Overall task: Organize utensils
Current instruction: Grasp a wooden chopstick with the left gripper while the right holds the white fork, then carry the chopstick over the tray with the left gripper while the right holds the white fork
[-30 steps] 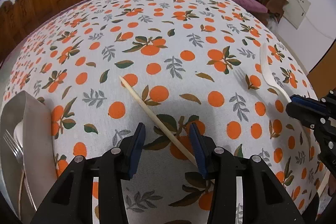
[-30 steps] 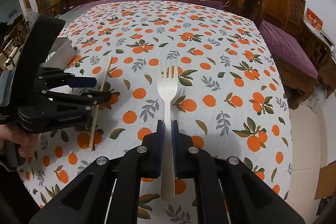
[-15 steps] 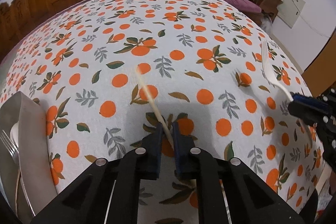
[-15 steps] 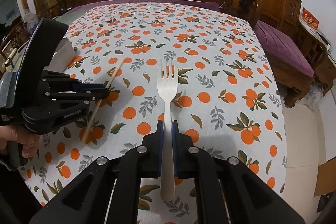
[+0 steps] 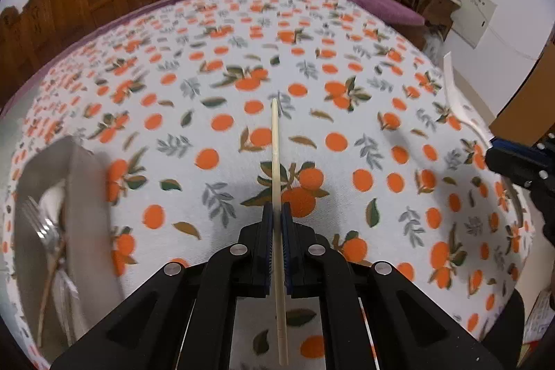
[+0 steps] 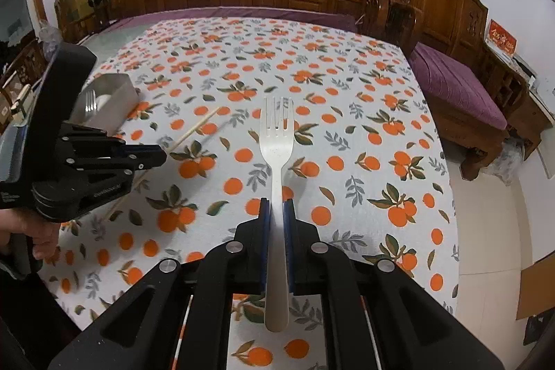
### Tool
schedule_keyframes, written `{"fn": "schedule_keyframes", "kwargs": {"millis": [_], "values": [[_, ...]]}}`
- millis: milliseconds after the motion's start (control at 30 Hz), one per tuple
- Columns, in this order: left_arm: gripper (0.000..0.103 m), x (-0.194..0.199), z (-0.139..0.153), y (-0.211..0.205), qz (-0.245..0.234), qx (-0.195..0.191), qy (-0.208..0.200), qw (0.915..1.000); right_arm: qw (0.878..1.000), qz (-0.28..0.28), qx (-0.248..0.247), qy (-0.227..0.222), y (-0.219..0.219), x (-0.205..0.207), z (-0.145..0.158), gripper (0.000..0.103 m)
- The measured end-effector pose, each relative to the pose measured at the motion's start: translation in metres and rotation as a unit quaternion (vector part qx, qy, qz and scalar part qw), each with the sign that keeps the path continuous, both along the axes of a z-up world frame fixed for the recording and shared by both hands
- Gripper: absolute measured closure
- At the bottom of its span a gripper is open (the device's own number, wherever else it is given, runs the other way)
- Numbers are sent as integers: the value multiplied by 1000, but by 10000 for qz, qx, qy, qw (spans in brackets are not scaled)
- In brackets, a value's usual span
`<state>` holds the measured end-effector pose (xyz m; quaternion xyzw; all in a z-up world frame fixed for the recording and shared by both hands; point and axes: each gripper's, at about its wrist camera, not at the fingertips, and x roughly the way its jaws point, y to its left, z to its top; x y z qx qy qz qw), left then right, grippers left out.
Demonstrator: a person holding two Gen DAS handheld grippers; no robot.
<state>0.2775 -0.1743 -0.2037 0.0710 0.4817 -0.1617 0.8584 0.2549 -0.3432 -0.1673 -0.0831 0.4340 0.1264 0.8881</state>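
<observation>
Above the orange-print tablecloth (image 5: pixel 347 113), the left gripper (image 5: pixel 276 214) is pinching a wooden chopstick (image 5: pixel 275 141) near its middle, the stick pointing straight ahead off the cloth; the right gripper (image 6: pixel 276 210) is clamping a white fork (image 6: pixel 277 144) by its handle, tines forward and raised over the cloth; at the table's left side a metal tray (image 6: pixel 121 92) is holding another fork (image 5: pixel 43 224) and a chopstick.

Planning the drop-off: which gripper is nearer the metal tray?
Left. The left gripper, holding a chopstick, is beside the tray; the right gripper is farther away.
</observation>
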Motion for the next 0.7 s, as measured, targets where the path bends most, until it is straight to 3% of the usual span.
{"fn": "schedule_keyframes", "kwargs": {"millis": [400, 700], "values": [[99, -36, 66, 23, -97, -229, -470, 9986, 9991, 34, 200, -379, 27, -23, 48, 94], [99, -56, 96, 48, -51, -332, -735, 9967, 9980, 118, 251, -573, 51, -37, 69, 94]]}}
